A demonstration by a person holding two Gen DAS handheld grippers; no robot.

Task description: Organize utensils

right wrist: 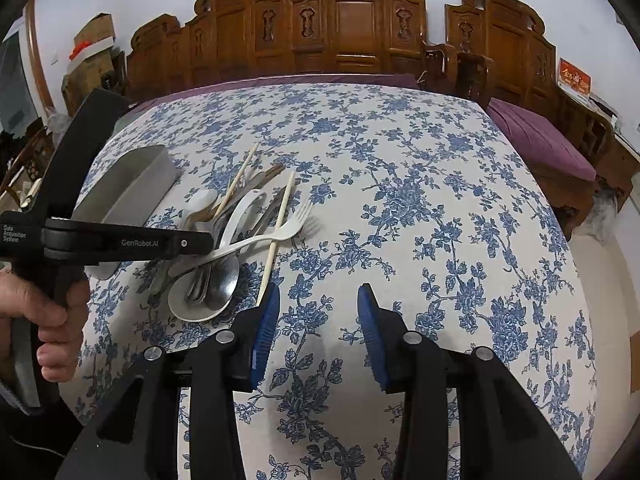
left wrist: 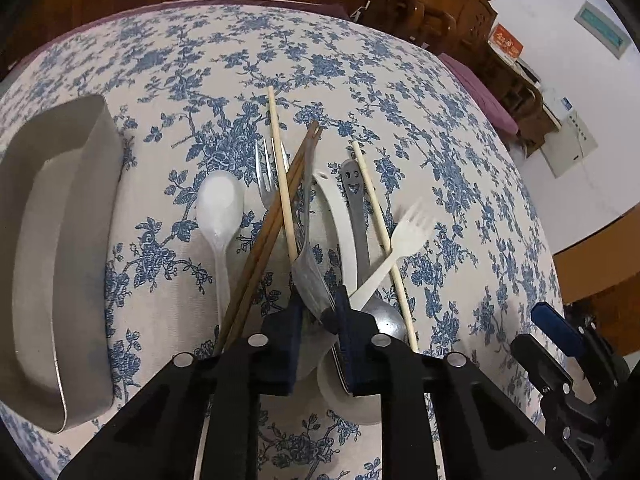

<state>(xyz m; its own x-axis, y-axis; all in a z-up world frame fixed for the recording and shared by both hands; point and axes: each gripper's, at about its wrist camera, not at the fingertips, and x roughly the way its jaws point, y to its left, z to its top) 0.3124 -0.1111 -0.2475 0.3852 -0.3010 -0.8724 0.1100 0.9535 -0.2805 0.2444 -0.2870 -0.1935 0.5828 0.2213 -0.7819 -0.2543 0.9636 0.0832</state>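
Observation:
A pile of utensils lies on the floral tablecloth: a white plastic spoon [left wrist: 220, 208], a clear plastic fork [left wrist: 272, 176], brown chopsticks [left wrist: 276, 220], pale chopsticks [left wrist: 282, 184], a white ladle spoon [left wrist: 340, 220], a smiley metal spoon [left wrist: 356, 200] and a white plastic fork [left wrist: 400, 244]. My left gripper [left wrist: 318, 312] is closed on the clear fork's handle in the pile. It shows in the right wrist view [right wrist: 192, 242] over the pile [right wrist: 224, 248]. My right gripper [right wrist: 316, 312] is open and empty over bare cloth, right of the pile.
A grey metal tray [left wrist: 60, 240] stands left of the pile, also seen in the right wrist view [right wrist: 128, 188]. Carved wooden chairs [right wrist: 352, 28] and a purple cushion [right wrist: 540, 144] lie beyond the table's far and right edges.

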